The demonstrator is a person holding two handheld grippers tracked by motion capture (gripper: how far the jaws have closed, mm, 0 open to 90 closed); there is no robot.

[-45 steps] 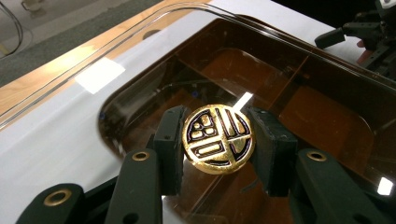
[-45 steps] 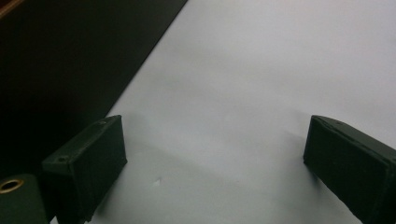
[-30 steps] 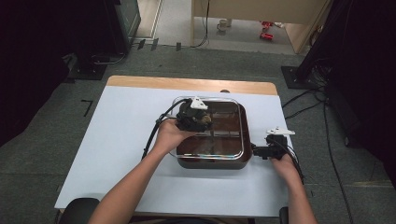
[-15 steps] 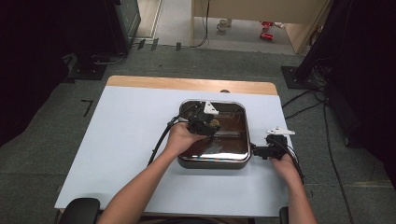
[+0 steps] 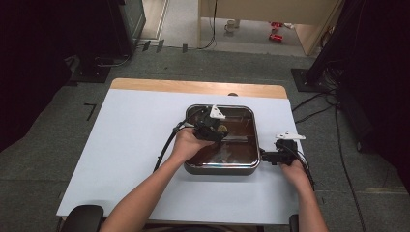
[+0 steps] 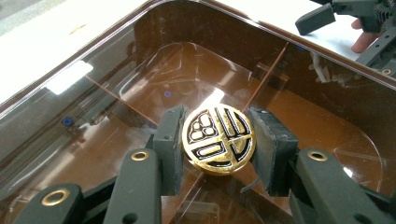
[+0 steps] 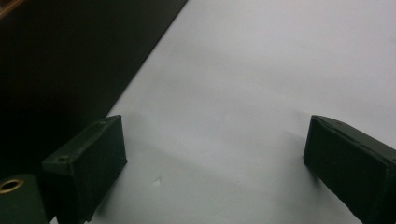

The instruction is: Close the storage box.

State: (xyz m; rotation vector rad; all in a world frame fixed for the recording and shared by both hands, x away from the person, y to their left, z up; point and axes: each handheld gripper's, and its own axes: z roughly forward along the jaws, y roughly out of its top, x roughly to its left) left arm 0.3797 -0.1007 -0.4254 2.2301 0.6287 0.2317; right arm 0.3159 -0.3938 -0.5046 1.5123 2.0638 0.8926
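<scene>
- high view: the left gripper (image 5: pixel 216 126) now hovers over the middle of the dark brown tray (image 5: pixel 251 116), further in from the tray's left side than it was a second ago; half a second ago it had already reached about this spot, so the sideways travel seems to have settled. the right gripper (image 5: pixel 265 156) rests on the white table (image 5: pixel 125 140) just beside the tray's right rim, unmoved across all three moments. the tray itself has not shifted.
- left gripper view: the two black jaws are closed on a round gold disc (image 6: pixel 218 134) with a black pattern, one pad pressing each edge. the disc is held upright, face toward the camera, above the tray's glossy floor near a thin ridge that divides the compartments; whether its lower edge touches the floor cannot be told. the other gripper's jaws show at the upper right, outside the tray wall.
- right gripper view: the jaws stand wide apart with nothing between them, low over the bare table, the tray's dark wall at the left.
- meaning: the disc is securely pinched and has been carried to the tray's centre, so the work in hand is probably either lifting it out or seating it in a compartment; the right gripper is idle.
</scene>
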